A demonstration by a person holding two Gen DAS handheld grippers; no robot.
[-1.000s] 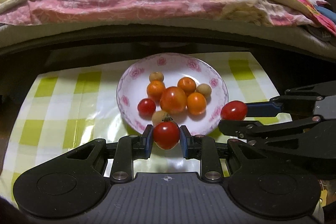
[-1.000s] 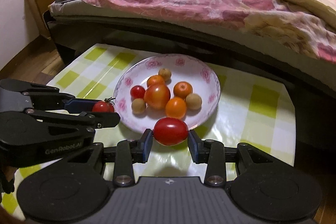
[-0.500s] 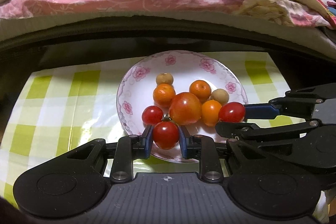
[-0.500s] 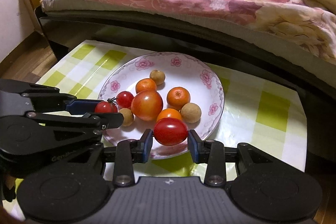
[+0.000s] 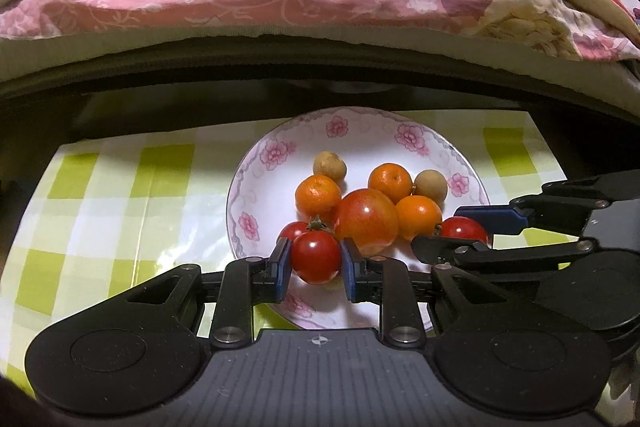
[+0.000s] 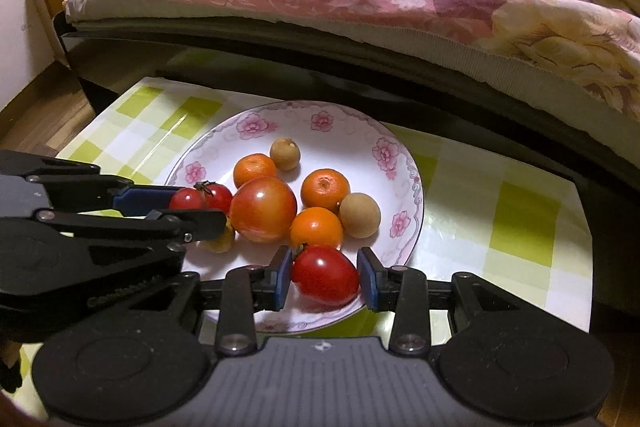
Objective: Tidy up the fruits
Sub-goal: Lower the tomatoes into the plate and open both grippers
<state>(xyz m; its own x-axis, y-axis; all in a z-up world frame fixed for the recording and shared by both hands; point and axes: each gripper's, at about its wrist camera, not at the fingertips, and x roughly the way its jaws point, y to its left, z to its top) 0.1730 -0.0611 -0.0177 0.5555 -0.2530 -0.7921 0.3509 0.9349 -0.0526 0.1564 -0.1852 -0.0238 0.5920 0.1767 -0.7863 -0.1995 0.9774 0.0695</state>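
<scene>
My left tongs [image 5: 315, 269] stay clenched on a tomato [image 5: 315, 257], right tongs [image 6: 324, 279] on another tomato [image 6: 324, 275]; both have come down from beside the plate [image 6: 396, 163] to over its near rim; no legible writing

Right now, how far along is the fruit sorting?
Done: the floral-rimmed white plate already holds one large orange-red tomato, three small oranges, brown longans and a red cherry tomato. In hand: the left tool is shut on a round red cherry tomato, and the right tool on an oval red tomato, both over the plate's near edge. Left: releasing both onto the plate.
</scene>
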